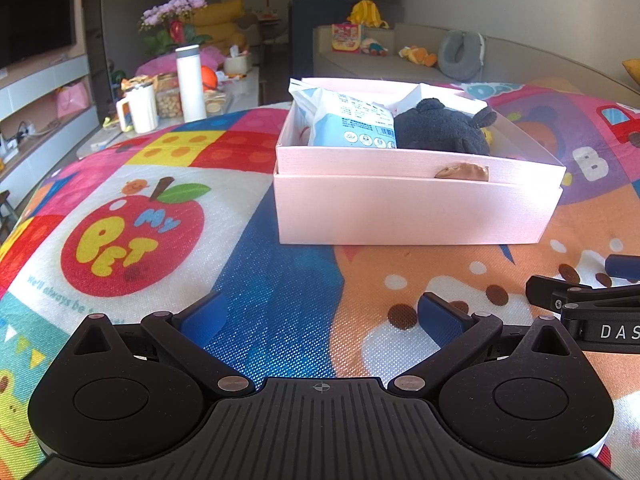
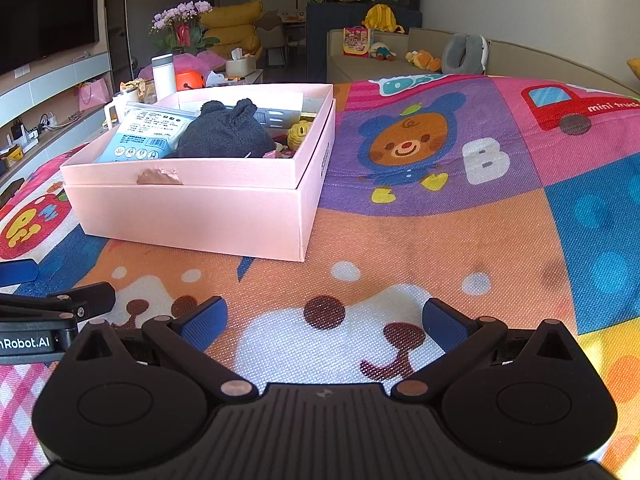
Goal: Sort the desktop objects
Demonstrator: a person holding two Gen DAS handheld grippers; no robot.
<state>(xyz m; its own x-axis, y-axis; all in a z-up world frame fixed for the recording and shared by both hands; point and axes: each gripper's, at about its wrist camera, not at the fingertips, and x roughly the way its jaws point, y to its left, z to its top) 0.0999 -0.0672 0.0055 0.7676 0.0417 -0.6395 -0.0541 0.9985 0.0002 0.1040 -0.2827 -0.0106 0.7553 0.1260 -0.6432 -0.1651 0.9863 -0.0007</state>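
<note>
Already the dark plush toy (image 2: 224, 132) and blue packet (image 2: 148, 132) lie inside the pink box (image 2: 192, 216); both look soft, light, easily pinched mid-body. Left gripper (image 1: 320, 320) and right gripper (image 2: 324, 324) hover near, fingers wide, empty.

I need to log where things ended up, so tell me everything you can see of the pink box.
The pale pink rectangular cardboard box stands open and upright on the colourful cartoon play mat, seemingly nested in a slightly wider pink base or lid. A torn brown patch marks its near rim. Inside lie a light blue printed packet, a dark grey plush with round ears and a small yellow round item. Neither tongs touch it.
</note>
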